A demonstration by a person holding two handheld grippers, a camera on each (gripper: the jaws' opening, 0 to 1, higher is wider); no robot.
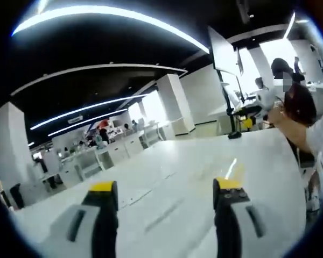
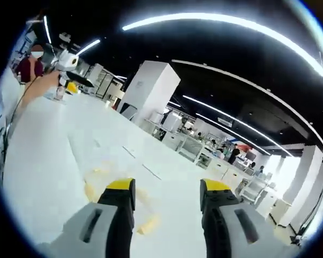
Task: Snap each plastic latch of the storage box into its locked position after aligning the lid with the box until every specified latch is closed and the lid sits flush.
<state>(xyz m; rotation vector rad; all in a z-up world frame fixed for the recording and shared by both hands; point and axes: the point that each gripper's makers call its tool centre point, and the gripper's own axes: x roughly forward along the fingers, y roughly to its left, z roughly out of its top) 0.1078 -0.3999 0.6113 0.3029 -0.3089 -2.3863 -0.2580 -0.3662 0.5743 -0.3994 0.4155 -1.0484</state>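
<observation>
My left gripper (image 1: 166, 189) is open over a white tabletop (image 1: 183, 172), its two yellow-tipped jaws wide apart with nothing between them. In the right gripper view my right gripper (image 2: 167, 189) is also open and empty above the same white table (image 2: 54, 145). At the top left of the right gripper view a hand holds another gripper (image 2: 70, 63) above the table.
A person (image 1: 304, 126) reaches over the table's right edge in the left gripper view, beside a monitor on a stand (image 1: 226, 59). Yellowish marks (image 2: 145, 223) lie on the table near my right jaws. White pillars, desks and people fill the hall behind.
</observation>
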